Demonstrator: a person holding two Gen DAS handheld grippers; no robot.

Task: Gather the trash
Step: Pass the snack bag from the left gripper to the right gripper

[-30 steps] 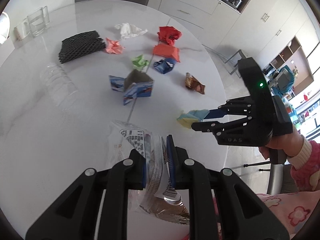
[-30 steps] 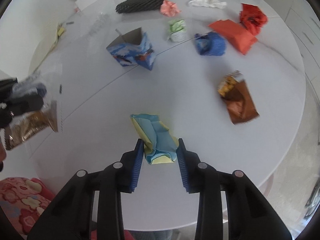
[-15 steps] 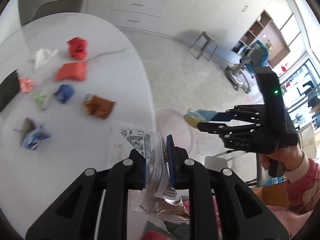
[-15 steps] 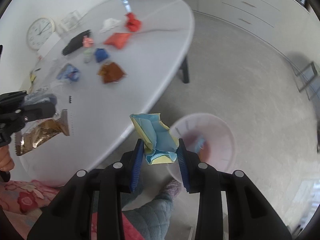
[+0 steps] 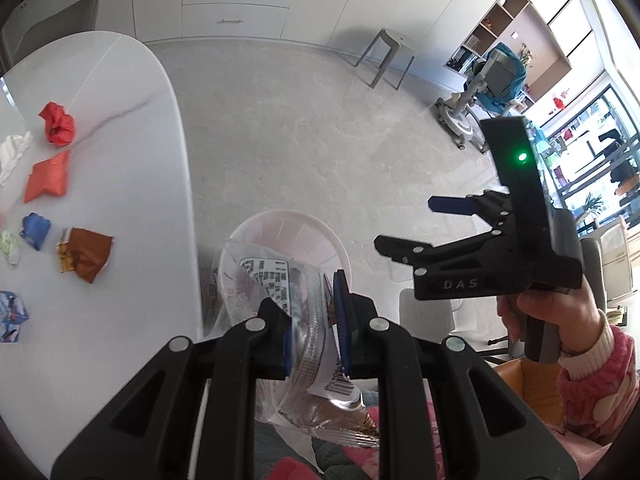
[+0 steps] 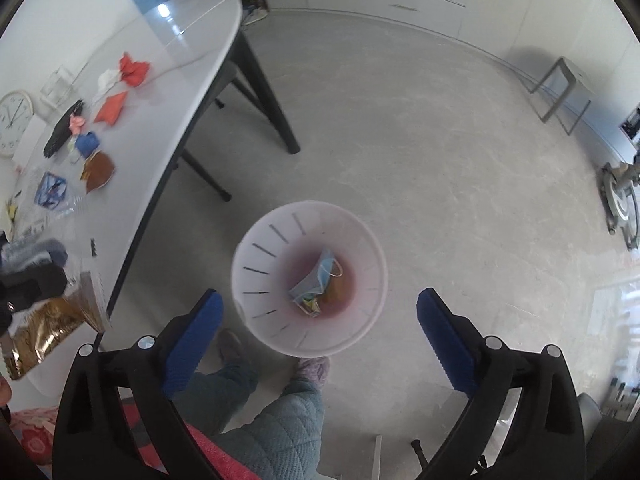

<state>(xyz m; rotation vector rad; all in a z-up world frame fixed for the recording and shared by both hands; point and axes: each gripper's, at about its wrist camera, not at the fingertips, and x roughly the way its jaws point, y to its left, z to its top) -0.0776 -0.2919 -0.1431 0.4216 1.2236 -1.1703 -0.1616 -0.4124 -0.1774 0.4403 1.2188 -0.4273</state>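
My right gripper (image 6: 318, 300) hangs straight over the pale pink waste bin (image 6: 256, 320) on the floor. Its jaws are opening wide and nothing is between them. Light-blue and yellow trash (image 6: 314, 280) lies at the bin's bottom. My left gripper (image 5: 312, 304) is shut on a clear snack wrapper (image 5: 272, 276) with a gold foil end, held above the near rim of the bin (image 5: 280, 220). In the left wrist view the right gripper (image 5: 406, 222) shows to the right, a hand on its handle. A red crumple (image 5: 58, 124), orange packet (image 5: 46, 178), blue crumple (image 5: 36, 230) and brown wrapper (image 5: 86, 258) lie on the table.
The white table (image 5: 132, 160) ends just left of the bin, with its dark legs (image 6: 264, 92) close by. A blue carton (image 5: 12, 316) and white tissue (image 5: 12, 152) also lie on it. The person's slippered feet (image 6: 312, 368) stand beside the bin. A grey stool (image 5: 388, 56) stands farther off.
Both grippers swung off the table to above the bin. The right gripper let go of the blue and yellow paper and stands wide. The left still holds the wrapper.
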